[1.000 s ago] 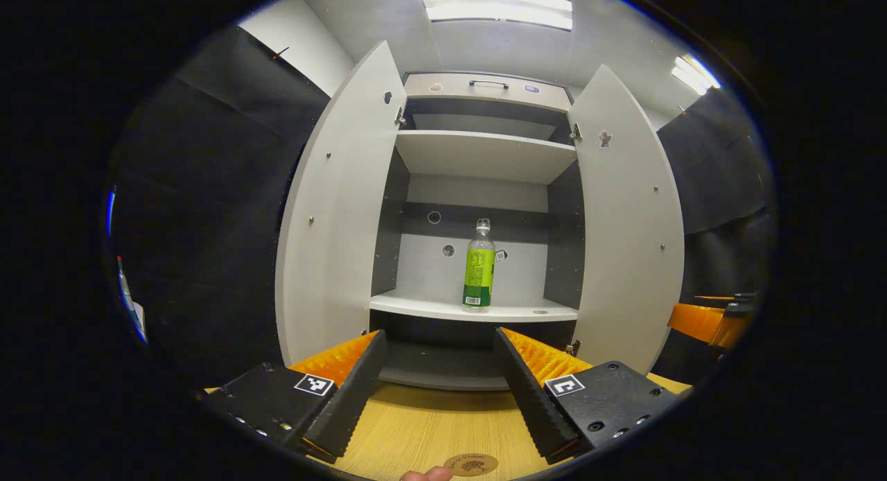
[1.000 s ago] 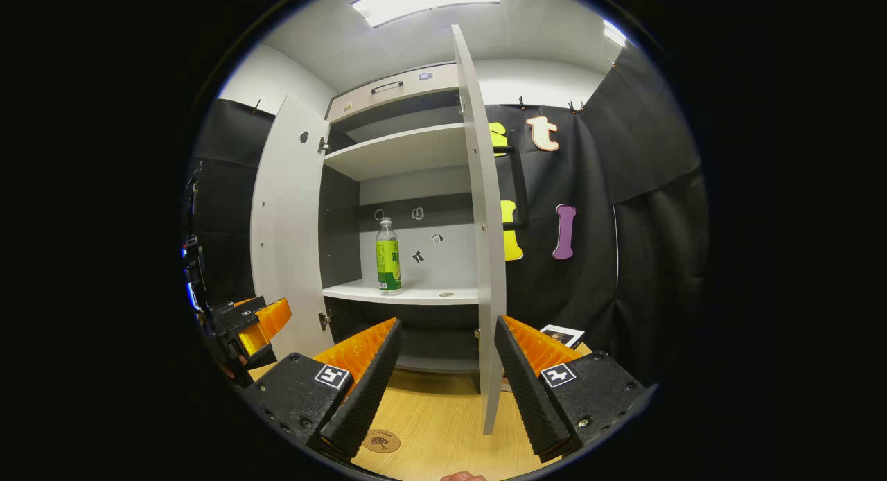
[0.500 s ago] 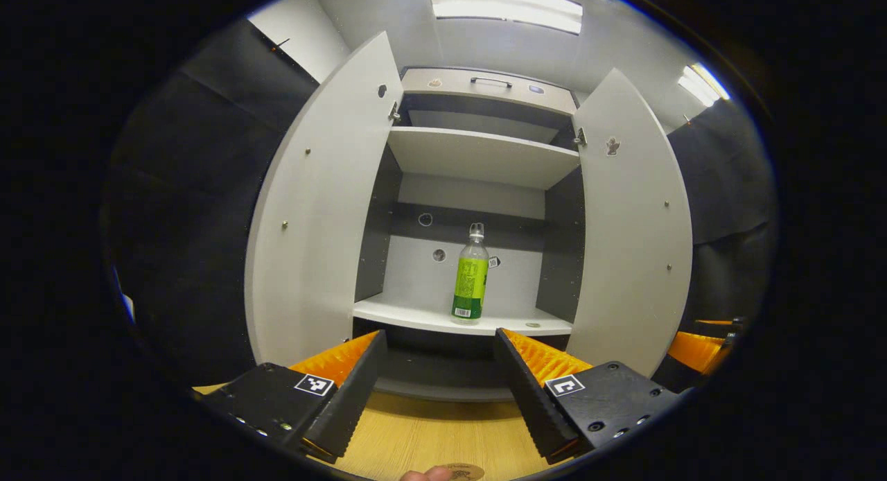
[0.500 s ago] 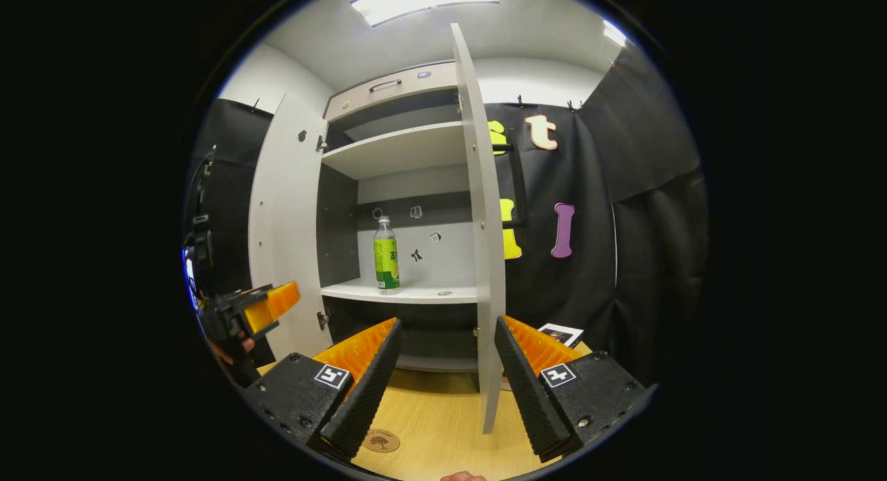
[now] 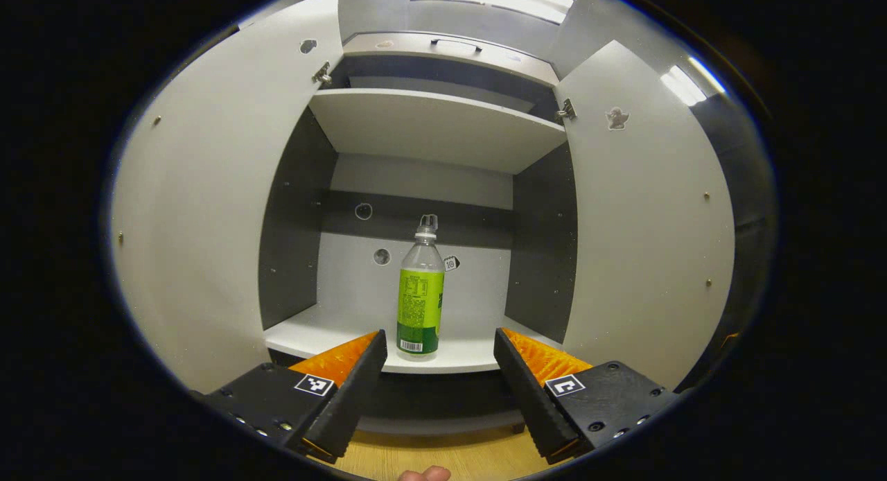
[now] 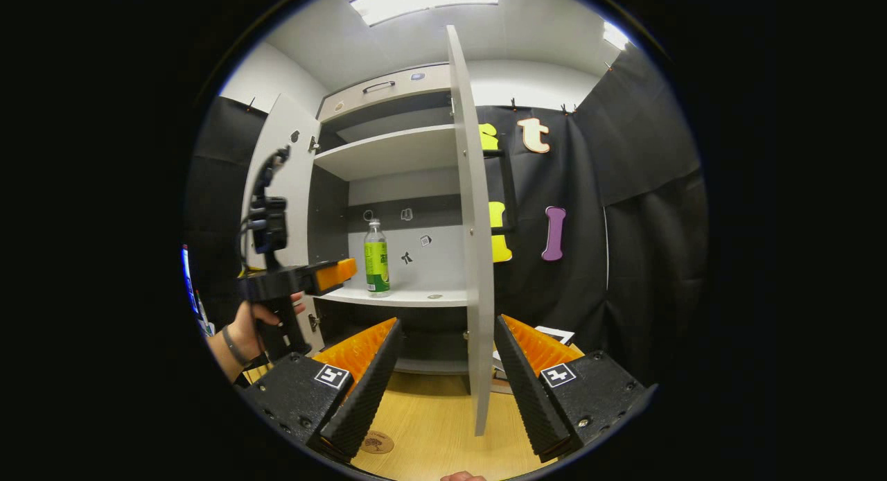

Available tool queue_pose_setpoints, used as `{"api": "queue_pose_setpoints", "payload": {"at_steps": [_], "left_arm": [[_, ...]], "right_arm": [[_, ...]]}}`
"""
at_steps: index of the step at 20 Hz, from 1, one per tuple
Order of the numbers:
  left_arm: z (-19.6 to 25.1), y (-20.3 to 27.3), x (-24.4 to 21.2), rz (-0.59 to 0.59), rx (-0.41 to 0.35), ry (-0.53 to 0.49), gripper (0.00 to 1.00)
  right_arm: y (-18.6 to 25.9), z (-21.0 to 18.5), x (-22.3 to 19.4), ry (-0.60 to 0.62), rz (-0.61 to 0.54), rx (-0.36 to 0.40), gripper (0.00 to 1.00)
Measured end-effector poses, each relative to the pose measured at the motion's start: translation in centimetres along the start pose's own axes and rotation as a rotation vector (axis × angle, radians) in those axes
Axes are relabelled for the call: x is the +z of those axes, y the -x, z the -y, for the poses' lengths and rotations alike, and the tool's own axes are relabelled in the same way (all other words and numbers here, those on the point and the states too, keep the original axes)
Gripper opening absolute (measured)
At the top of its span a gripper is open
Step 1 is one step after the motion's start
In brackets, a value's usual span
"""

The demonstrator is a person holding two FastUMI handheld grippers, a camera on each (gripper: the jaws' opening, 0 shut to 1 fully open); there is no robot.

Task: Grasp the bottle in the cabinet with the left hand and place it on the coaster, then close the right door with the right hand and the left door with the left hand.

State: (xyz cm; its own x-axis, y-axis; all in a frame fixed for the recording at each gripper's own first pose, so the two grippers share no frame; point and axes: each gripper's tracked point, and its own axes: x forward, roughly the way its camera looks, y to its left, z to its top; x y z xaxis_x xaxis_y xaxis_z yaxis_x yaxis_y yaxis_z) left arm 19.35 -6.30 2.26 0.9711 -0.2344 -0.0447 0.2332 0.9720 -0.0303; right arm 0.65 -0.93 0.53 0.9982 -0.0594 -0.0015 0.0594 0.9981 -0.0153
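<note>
Reach step under way: the bottle [image 5: 420, 290] stands upright on the lower shelf [image 5: 326, 332] of the cabinet, both doors open either side of it. The left gripper [image 5: 438, 370] sits just in front of the bottle, jaws spread wide, not touching it. My read: next it has to go forward until the jaws flank the bottle's body, then pinch. The right gripper [image 6: 443, 377] waits by the right door [image 6: 471, 259], jaws spread; the coaster [image 6: 377, 442] lies on the bench [image 6: 433, 432] below the bottle.
</note>
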Motion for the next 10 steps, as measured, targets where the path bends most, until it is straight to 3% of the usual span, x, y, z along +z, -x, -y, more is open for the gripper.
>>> {"api": "queue_pose_setpoints", "payload": {"at_steps": [2,3,10], "left_arm": [[-0.3,-2.8,-0.6,-0.025,-0.002,0.007,0.99],[-0.5,-4.2,-0.9,-0.034,-0.004,0.014,0.95],[-3.1,-10.8,-1.7,-0.046,0.044,0.039,0.95]], "right_arm": [[0.0,0.5,0.3,0.01,0.007,-0.022,0.82],[0.0,0.8,0.4,0.016,0.011,-0.034,0.82],[-0.4,2.4,0.7,0.018,0.016,-0.089,0.82]]}}
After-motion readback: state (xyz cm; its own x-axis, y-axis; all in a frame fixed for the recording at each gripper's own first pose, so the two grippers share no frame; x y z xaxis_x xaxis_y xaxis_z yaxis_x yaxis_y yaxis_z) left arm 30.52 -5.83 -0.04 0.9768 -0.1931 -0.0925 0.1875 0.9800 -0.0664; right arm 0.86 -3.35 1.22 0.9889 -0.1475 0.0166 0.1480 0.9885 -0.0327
